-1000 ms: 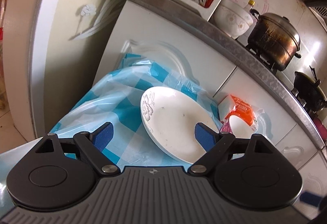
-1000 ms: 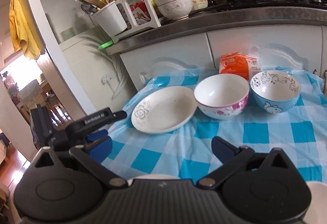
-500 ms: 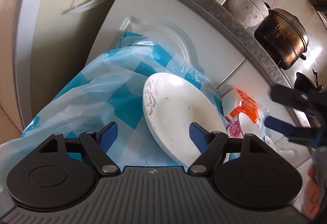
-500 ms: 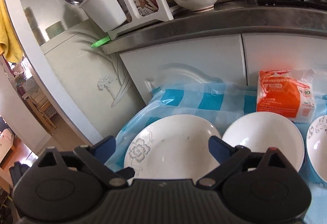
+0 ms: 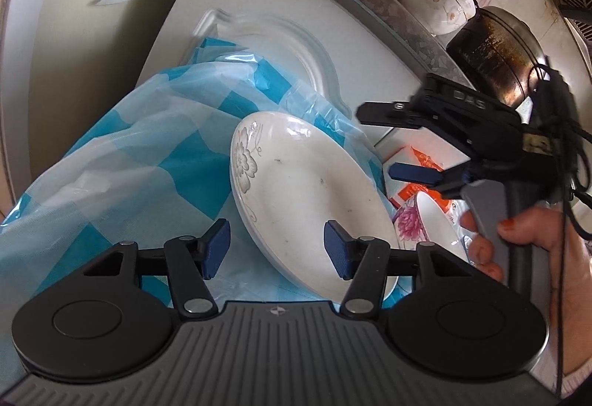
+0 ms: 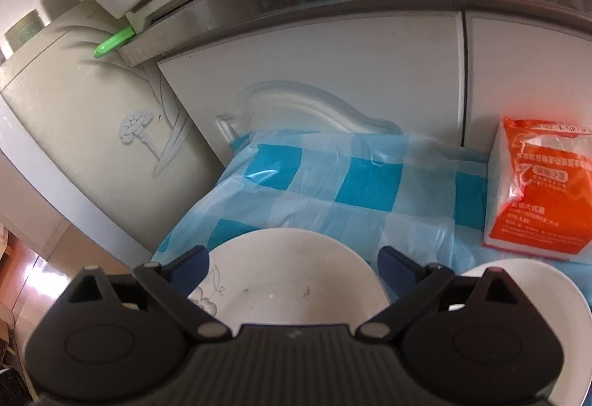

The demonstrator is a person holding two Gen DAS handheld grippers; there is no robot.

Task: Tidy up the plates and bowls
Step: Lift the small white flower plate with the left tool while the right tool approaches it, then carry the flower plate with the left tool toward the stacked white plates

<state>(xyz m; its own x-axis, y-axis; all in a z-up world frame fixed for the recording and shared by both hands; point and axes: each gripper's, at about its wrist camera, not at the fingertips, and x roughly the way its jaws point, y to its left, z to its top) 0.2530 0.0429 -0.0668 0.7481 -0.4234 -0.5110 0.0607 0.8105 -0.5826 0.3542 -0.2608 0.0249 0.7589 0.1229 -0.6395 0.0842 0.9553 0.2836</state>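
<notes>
Both tools (image 5: 276,245) (image 6: 292,263) angled down over plate (image 5: 307,191)

Both wrist views — close over plate (image 5: 307,191)

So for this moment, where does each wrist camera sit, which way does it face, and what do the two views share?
Left wrist: sits behind the left gripper, looking down over the white plate on the checked cloth; its jaws, just closing, straddle the plate rim without touching; the right gripper and hand show.
Right wrist: sits behind the open right gripper, facing the cabinet door over the plate's far rim.
Shared: plate, cloth, orange packet.
</notes>
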